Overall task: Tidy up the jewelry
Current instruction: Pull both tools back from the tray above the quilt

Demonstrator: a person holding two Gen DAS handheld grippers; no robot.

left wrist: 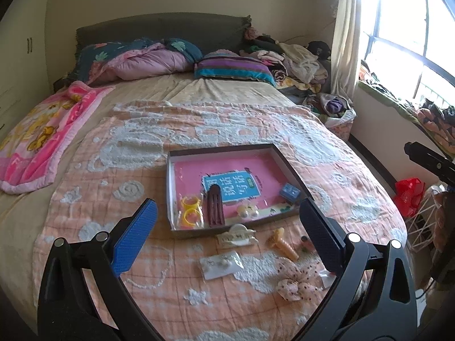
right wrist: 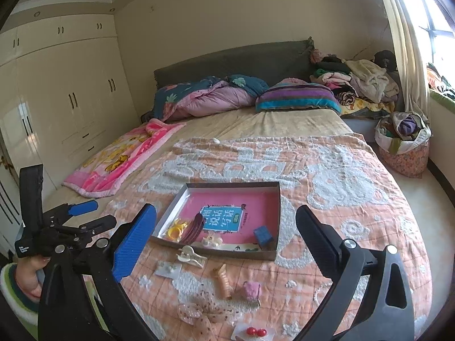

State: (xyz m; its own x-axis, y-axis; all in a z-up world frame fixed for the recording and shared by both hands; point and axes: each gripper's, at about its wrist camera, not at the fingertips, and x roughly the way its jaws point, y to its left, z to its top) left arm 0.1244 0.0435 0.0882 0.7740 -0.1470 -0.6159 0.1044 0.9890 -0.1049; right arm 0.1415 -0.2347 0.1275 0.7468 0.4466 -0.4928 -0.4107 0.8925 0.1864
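A shallow cardboard box [left wrist: 224, 149] [right wrist: 274, 213] with a pink book lining lies on the orange quilt. In it are yellow rings [left wrist: 190, 209], a maroon comb [left wrist: 215, 206], a cream clip [left wrist: 248, 210] and a blue block [left wrist: 289, 191]. In front of the box lie a white claw clip [left wrist: 237, 234] [right wrist: 189, 255], an earring card [left wrist: 220, 264] [right wrist: 168, 268], a tan clip [left wrist: 284, 243] [right wrist: 223, 281], a dotted scrunchie [left wrist: 294, 281] [right wrist: 204, 312], a pink piece [right wrist: 251, 289] and red earrings [right wrist: 256, 332]. My left gripper [left wrist: 227, 236] is open and empty above them. My right gripper [right wrist: 226, 244] is open and empty.
The bed holds a pink blanket [left wrist: 42, 130], pillows and a clothes pile [left wrist: 284, 59] at the headboard. A wardrobe [right wrist: 57, 99] stands left. A laundry basket [right wrist: 403, 142] and red bag [left wrist: 409, 196] sit on the floor to the right, under the window.
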